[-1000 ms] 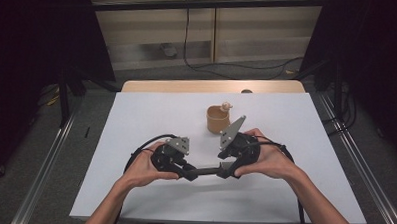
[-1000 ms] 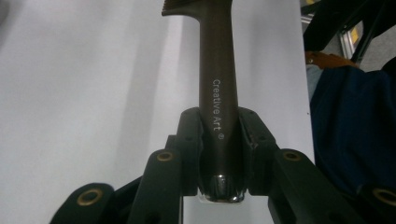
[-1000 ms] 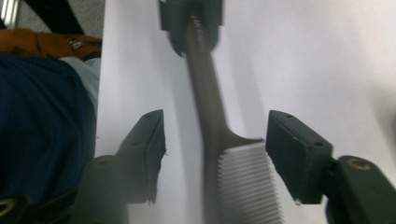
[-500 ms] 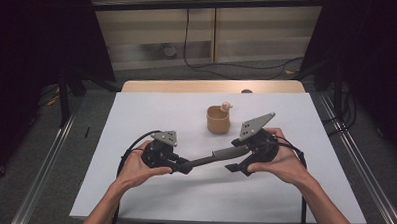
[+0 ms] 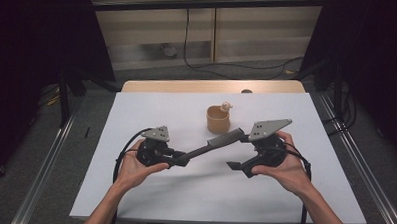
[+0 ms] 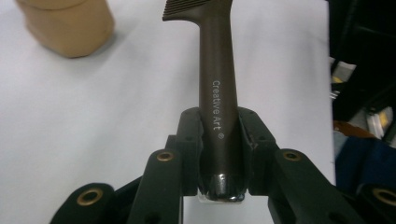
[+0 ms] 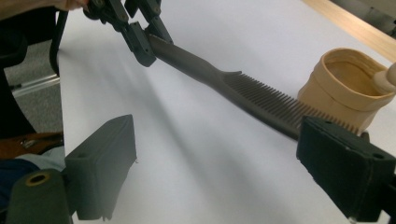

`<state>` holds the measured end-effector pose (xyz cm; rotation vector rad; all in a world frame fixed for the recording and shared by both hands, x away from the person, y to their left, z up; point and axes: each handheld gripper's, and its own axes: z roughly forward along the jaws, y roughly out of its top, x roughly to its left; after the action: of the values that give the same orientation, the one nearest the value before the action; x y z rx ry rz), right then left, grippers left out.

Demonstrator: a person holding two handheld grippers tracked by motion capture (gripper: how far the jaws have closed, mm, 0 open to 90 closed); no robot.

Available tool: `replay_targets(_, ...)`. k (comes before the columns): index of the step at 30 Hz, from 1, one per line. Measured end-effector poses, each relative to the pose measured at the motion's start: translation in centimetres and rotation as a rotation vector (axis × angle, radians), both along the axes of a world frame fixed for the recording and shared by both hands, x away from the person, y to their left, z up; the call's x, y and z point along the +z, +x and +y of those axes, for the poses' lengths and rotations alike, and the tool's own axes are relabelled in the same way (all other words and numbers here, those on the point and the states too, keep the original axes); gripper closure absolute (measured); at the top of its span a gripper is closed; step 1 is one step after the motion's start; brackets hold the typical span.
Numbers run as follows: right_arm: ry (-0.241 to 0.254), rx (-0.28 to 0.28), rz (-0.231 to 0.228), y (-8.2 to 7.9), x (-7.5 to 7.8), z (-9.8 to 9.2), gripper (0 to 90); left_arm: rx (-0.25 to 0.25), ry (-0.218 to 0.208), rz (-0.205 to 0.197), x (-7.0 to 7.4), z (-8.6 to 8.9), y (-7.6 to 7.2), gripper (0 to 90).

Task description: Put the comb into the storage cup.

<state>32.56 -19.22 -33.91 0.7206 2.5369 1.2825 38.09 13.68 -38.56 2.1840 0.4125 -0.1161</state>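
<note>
A: What's the dark thing?
B: A comb (image 5: 220, 143), matte brown-grey, with a round handle printed "Creative Art" and fine close teeth along its far half. It hangs above the white surface (image 5: 136, 110), slanting up toward the right.
A: Who has it?
B: The left tongs (image 6: 219, 140) are clamped on the handle's end. The right tongs (image 7: 233, 163) stand wide apart, the toothed end just by one pad.
A: Anything nearby?
B: A tan cup (image 5: 219, 119) just behind the comb.
</note>
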Motion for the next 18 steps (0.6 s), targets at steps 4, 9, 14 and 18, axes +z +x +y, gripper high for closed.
replay_targets(4,0.037,-0.032,-0.006,-0.3,0.0,-0.5,9.6,0.044,-0.023,-0.008,0.1,0.4,-0.1,72.6)
replay_targets(9,0.097,-0.095,-0.018,-0.4,-0.4,-1.1,7.6,0.104,-0.045,-0.009,0.1,0.9,-0.1,72.7)
replay_targets(14,0.172,-0.119,0.006,-0.3,-1.3,-1.6,8.5,0.149,-0.067,-0.003,0.0,1.2,-0.3,72.7)
replay_targets(18,0.218,-0.152,0.002,-0.6,-1.9,-1.6,7.0,0.190,-0.078,-0.008,0.0,1.3,-0.6,72.6)
